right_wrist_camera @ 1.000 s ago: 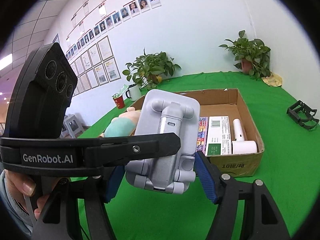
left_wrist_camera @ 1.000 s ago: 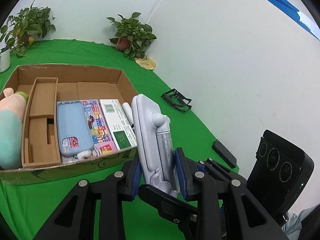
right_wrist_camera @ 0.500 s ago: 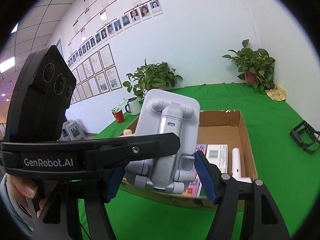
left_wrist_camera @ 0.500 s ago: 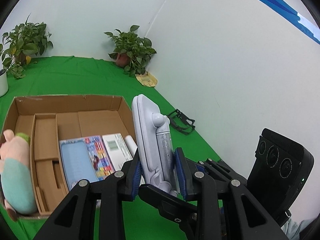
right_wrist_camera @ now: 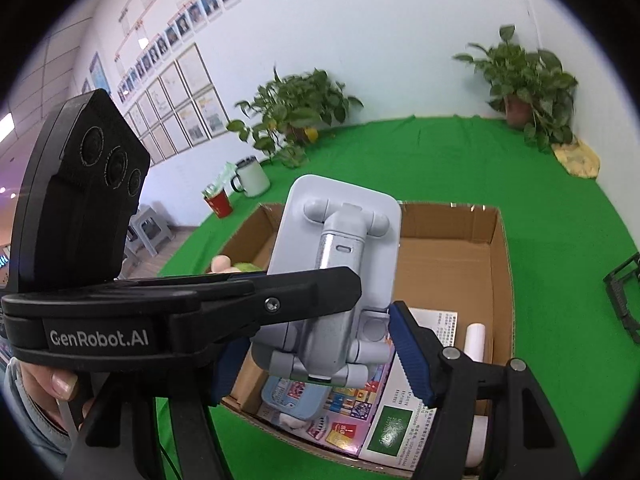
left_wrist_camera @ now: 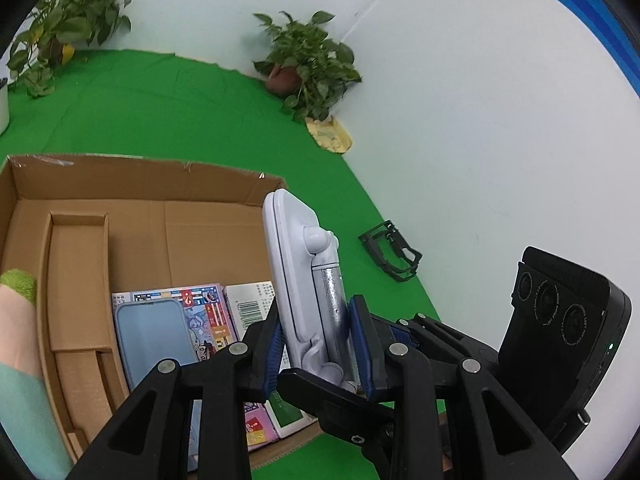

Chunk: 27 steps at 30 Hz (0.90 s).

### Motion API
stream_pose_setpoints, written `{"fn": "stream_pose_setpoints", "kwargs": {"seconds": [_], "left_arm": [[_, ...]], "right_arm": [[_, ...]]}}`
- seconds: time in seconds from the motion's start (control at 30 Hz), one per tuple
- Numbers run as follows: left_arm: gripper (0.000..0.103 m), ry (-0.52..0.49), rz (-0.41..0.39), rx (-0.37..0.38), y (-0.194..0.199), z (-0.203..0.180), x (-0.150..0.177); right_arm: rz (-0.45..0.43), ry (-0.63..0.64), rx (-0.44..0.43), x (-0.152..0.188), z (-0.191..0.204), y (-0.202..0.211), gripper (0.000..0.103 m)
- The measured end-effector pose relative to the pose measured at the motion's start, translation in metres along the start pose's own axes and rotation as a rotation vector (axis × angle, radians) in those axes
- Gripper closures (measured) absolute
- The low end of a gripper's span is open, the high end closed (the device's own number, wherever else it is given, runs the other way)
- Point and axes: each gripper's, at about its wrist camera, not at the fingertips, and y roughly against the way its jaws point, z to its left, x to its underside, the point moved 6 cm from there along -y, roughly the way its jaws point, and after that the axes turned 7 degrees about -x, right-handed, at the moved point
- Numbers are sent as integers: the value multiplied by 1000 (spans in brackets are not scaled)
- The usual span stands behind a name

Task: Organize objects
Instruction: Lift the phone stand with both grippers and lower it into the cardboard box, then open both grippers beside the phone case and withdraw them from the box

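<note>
While my left claw [left_wrist_camera: 318,344] is clamped edge-on across the folded phone stand [left_wrist_camera: 298,276], my right claw [right_wrist_camera: 316,354] stands with its blue pads to either side of the stand's base; the right pad looks just clear of it and the left one is hidden behind the other tool, so I cannot tell whether that claw grips at all. That puts the stand upright in the air over the near right part of the cardboard box [left_wrist_camera: 132,178], not yet laid inside.

Much of the sorting looks done, going by how things lie. A light blue pencil case [left_wrist_camera: 150,338] rests on a colourful printed box [left_wrist_camera: 204,312], a white-and-green carton [right_wrist_camera: 416,384] sits just beside that, and a white roll [right_wrist_camera: 474,340] lies against the box's right wall. A plush toy [left_wrist_camera: 16,344] fills the far left side, next to a cardboard divider insert [left_wrist_camera: 78,280].

What remains, I judge, is setting this stand down in the bare back half of the box. A black frame-like object [left_wrist_camera: 390,250] lies out on the green tabletop [left_wrist_camera: 180,108], well apart from the box, and may need collecting afterwards
</note>
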Motion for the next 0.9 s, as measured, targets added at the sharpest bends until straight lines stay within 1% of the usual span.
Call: {"fn": "stream_pose_setpoints", "kwargs": {"seconds": [0.17,0.47,0.63,0.77,0.9], "left_arm": [[75,42,61,10,-40,22,8],[75,120,173,28,-101,56,35],[74,150,212,20,-117,68,48],[68,152,230,-23,-121,73,53],[67,126,237,-81,-115,75,53]], "right_arm": [[60,-51,4,13,-23,-22,36],[166,-120,17,44,-55,-55,36],[206,-145,30,59,-64,-67,36],[220,-135,66,66,-61,-75,36],[223,-119,106,69,-55,-79,36]]}}
